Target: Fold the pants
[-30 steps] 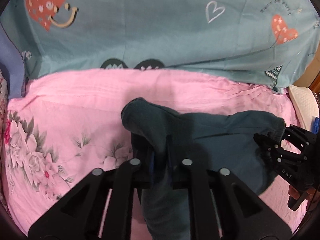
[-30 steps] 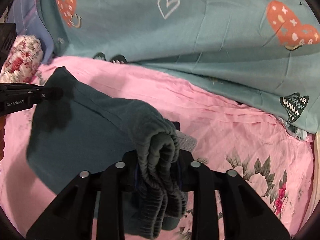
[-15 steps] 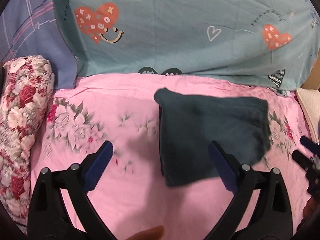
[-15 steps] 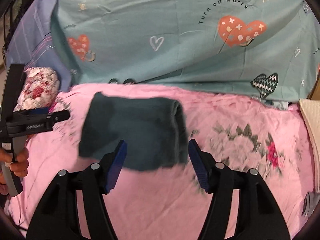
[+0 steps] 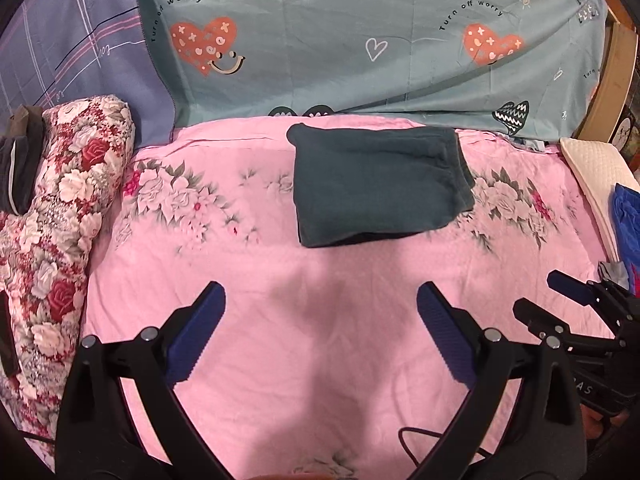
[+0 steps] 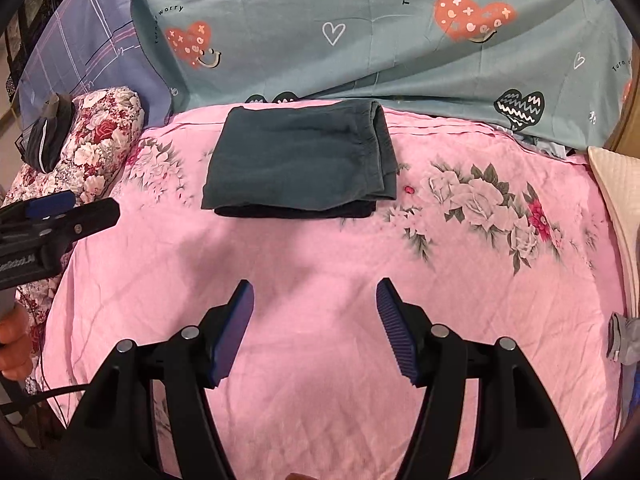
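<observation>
You face bed under pink floral sheet (image 5: 320, 340). Behind sheet, teal hanging cloth (image 5: 360, 40) printed with hearts and "Turn off worry". Left of teal cloth, purple plaid fabric (image 5: 80, 40). Left of sheet, red floral bolster (image 5: 68, 200). Right of sheet, cream quilted pillow (image 5: 592, 176), wooden frame (image 5: 616, 80) above it.

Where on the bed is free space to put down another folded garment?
Free: pink sheet between the folded pants and both hand-held grippers, and right of the pants toward the cream pillow. Crowded: the left edge, by the floral bolster.
</observation>
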The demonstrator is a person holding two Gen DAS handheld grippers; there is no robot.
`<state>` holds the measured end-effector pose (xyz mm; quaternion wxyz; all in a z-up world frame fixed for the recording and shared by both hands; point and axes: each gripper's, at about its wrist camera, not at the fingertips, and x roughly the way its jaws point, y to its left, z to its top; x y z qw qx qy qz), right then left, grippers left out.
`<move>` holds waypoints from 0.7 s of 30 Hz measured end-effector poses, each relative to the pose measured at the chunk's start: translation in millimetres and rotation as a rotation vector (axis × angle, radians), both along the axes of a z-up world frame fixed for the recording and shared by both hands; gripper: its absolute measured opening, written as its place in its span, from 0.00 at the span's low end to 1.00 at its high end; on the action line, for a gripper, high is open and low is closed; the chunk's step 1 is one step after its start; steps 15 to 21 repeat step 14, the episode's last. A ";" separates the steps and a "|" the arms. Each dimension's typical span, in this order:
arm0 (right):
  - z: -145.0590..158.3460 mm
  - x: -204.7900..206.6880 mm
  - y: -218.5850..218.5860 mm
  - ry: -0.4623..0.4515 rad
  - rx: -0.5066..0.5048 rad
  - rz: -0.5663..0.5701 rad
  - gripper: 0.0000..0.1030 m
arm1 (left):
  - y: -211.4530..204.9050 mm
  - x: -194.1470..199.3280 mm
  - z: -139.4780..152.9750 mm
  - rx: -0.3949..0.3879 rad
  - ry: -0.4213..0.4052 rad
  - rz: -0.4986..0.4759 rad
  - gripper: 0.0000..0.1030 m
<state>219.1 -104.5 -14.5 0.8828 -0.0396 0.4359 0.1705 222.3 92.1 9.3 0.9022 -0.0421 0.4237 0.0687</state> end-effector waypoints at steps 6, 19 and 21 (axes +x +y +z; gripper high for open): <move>5.4 -20.0 -3.2 -0.004 0.001 0.004 0.62 | -7.9 -30.1 6.6 0.017 -0.023 0.004 0.95; 10.6 -38.8 -9.6 -0.010 0.010 0.009 0.62 | -15.4 -47.1 5.1 -0.001 -0.008 -0.005 0.95; 10.6 -38.8 -9.6 -0.010 0.010 0.009 0.62 | -15.4 -47.1 5.1 -0.001 -0.008 -0.005 0.95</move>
